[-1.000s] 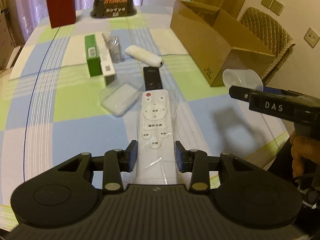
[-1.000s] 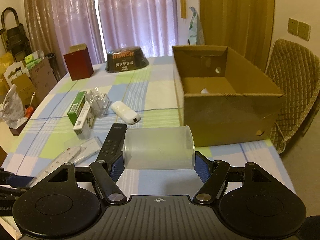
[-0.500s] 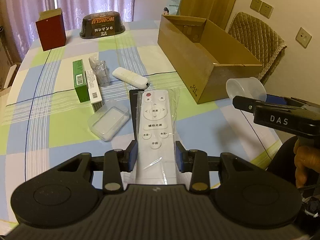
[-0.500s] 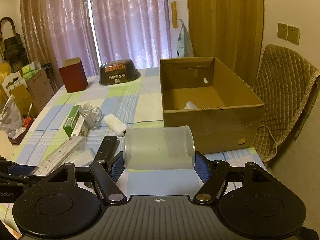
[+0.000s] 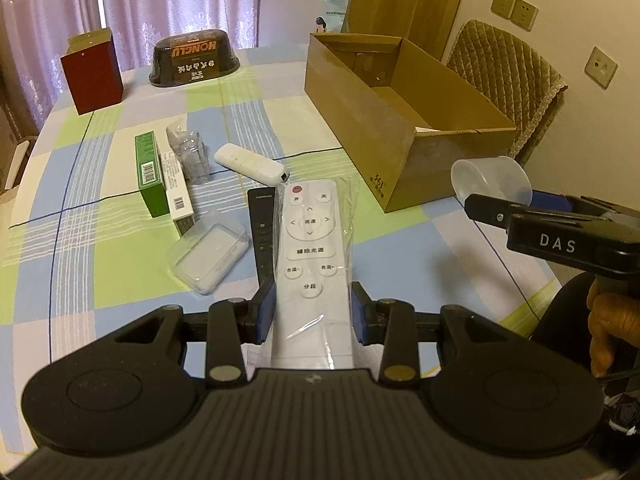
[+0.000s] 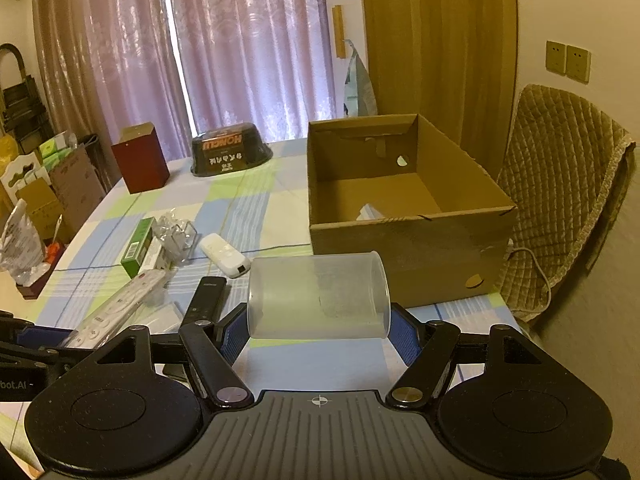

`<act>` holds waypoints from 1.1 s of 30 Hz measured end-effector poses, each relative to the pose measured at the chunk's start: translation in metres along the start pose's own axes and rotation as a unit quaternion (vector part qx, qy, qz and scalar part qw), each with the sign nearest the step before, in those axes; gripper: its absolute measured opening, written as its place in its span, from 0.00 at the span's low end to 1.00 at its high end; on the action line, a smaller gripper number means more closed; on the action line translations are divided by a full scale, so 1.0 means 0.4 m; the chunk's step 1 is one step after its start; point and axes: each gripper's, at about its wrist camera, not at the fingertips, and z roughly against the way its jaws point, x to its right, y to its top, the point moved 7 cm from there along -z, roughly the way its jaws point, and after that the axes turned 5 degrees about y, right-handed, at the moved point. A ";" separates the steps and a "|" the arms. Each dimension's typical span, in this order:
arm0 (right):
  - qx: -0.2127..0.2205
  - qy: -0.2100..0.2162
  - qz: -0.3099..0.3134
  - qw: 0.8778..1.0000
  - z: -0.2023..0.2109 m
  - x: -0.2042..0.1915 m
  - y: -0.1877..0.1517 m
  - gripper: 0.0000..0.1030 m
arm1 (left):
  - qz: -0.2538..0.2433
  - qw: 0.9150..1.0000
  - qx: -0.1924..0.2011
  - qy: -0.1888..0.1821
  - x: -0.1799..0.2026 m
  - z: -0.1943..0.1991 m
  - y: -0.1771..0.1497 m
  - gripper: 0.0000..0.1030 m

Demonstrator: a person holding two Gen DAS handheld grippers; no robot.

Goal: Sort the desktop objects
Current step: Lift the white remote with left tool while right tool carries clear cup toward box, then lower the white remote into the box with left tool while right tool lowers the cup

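My left gripper (image 5: 313,314) is shut on a white remote control (image 5: 311,248) wrapped in clear plastic, held above the checked tablecloth. My right gripper (image 6: 318,330) is shut on a translucent plastic cup (image 6: 318,296) lying sideways between its blue pads. In the left wrist view that cup (image 5: 491,181) shows at the right, in front of the open cardboard box (image 5: 404,120). The box (image 6: 404,216) stands just beyond the cup in the right wrist view, with something white inside. The held remote (image 6: 120,304) appears at the lower left there.
On the table lie a black remote (image 5: 262,232), a clear plastic case (image 5: 208,254), a green box (image 5: 150,174), a white box (image 5: 176,190), a small white device (image 5: 250,162), a crumpled clear wrapper (image 5: 188,152), a red box (image 5: 92,72) and a dark bowl (image 5: 194,58). A padded chair (image 6: 560,184) stands right.
Both grippers have risen and drawn back with their loads, so the table sits lower and the box's inside shows more. The grips are unchanged.
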 end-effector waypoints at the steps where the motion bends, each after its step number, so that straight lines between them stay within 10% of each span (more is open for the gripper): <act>1: 0.000 0.000 -0.001 1.000 0.000 0.003 0.001 0.69 | -0.001 1.000 0.000 -0.001 0.003 -0.002 0.003 0.32; 15: 0.026 -0.026 -0.020 0.999 0.010 0.112 0.080 0.69 | -0.038 0.999 0.016 -0.027 0.089 -0.049 0.110 0.32; 33: 0.030 -0.052 0.006 0.998 -0.198 0.338 0.298 0.69 | -0.112 0.990 0.066 -0.047 0.304 -0.293 0.485 0.32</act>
